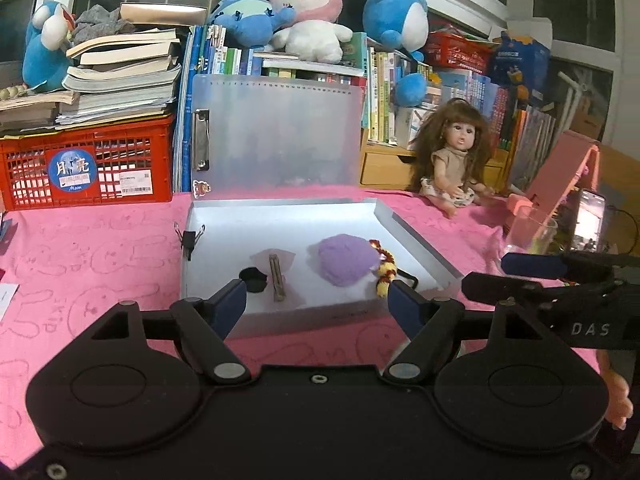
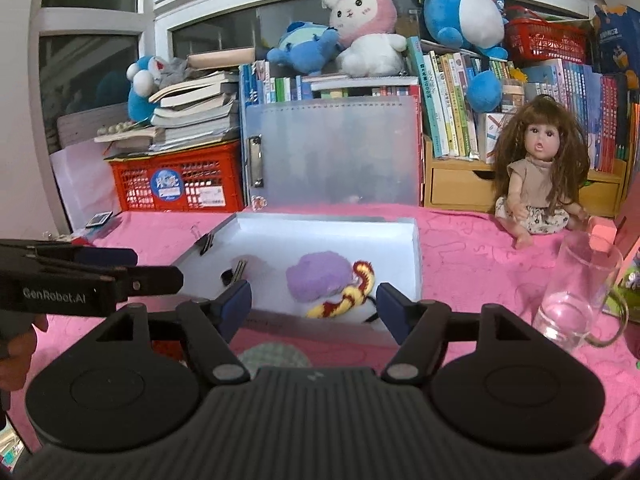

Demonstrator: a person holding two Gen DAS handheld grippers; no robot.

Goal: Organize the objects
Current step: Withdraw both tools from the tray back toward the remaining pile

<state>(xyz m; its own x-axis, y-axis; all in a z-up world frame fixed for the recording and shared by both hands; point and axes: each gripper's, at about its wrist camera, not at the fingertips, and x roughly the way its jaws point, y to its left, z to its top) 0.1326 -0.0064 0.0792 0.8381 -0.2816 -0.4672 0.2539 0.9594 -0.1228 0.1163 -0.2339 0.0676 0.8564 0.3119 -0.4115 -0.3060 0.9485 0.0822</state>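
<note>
An open translucent storage box [image 1: 224,224] lies on the pink cloth, its lid [image 1: 280,136] standing up behind. Inside lie a purple fluffy ball [image 1: 347,260], a yellow-and-red braided cord [image 1: 385,270], a brown stick in a clear bag [image 1: 277,282] and a small black item [image 1: 253,278]. The box [image 2: 414,252], ball [image 2: 318,276] and cord [image 2: 348,294] also show in the right wrist view. My left gripper [image 1: 318,304] is open and empty at the box's near edge. My right gripper [image 2: 314,306] is open and empty, just before the box.
A binder clip [image 1: 191,238] grips the box's left wall. A glass mug [image 2: 576,300] stands to the right, a doll [image 2: 538,176] behind it. A red crate [image 1: 88,164], books and plush toys line the back. A phone [image 1: 588,220] stands far right.
</note>
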